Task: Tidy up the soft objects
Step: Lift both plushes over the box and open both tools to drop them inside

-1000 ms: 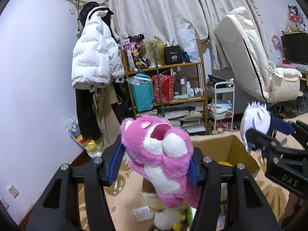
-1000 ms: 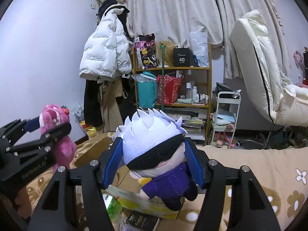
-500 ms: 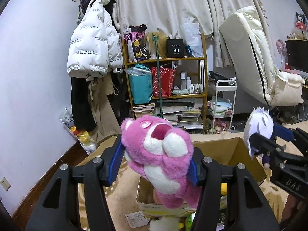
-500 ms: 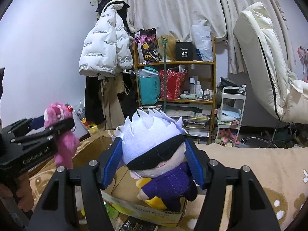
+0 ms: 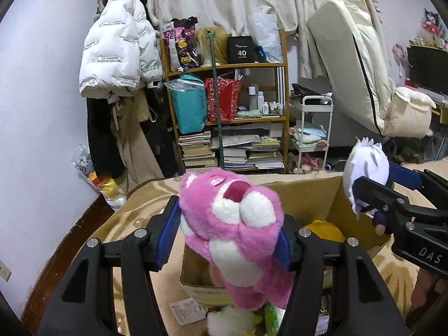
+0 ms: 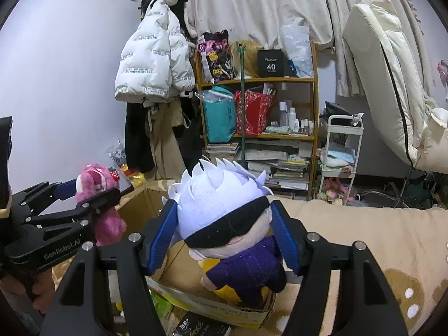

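The left wrist camera is sitting just behind its own fingers, looking forward and slightly downward over an open cardboard box toward the bookshelf against the far wall, with the right gripper entering at its right edge. The right wrist camera is looking the same way from just beside it, very close to its own fingers, and is catching the left gripper at its left edge. Both views are sharing the box, the bookshelf, the white jacket and the curtain.
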The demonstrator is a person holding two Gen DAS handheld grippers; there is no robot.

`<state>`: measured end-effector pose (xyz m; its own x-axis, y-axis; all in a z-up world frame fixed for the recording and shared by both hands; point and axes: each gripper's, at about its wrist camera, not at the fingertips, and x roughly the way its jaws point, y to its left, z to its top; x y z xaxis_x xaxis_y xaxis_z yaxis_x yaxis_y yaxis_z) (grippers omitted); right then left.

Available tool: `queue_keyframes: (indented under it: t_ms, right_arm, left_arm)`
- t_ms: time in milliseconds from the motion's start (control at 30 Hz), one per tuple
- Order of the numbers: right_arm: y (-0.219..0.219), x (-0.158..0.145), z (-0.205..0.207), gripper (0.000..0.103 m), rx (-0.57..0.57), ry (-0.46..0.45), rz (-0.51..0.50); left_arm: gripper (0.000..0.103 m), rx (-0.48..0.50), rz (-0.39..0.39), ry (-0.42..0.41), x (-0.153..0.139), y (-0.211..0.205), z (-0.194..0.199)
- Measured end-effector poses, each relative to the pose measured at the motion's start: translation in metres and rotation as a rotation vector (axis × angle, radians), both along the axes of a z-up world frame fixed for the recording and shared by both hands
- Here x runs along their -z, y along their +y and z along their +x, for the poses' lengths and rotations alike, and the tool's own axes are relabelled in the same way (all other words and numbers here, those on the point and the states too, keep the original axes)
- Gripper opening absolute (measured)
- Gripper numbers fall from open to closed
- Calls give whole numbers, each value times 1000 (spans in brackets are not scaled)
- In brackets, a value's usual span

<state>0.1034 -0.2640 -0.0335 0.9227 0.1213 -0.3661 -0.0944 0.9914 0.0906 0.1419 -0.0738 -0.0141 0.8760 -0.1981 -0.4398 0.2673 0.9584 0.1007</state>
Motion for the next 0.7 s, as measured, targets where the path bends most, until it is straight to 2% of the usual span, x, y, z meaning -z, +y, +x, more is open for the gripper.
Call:
queue_keyframes:
  t_ms: [133, 200, 233, 467, 600, 700]
  right_arm:
    - [1, 5, 3, 71, -8, 25, -9]
    - [2, 9, 6, 71, -12, 45, -16]
    - [2, 11, 7, 72, -13, 56, -19]
    - [2, 20, 12, 76, -23, 89, -20]
    - [1, 22, 13, 77, -19, 98, -18]
    - [-1, 24, 14, 79, -13, 108, -4]
  left_arm:
    - [60, 11, 20, 13, 7, -5, 1]
    - [71, 1, 26, 11, 9, -6, 1]
    - [73, -3, 26, 8, 10, -5, 1]
    - [74, -25, 4, 51, 15, 6, 7]
    - [84, -39, 3, 51, 15, 8, 6]
    - [85, -40, 20, 43, 13, 8, 4]
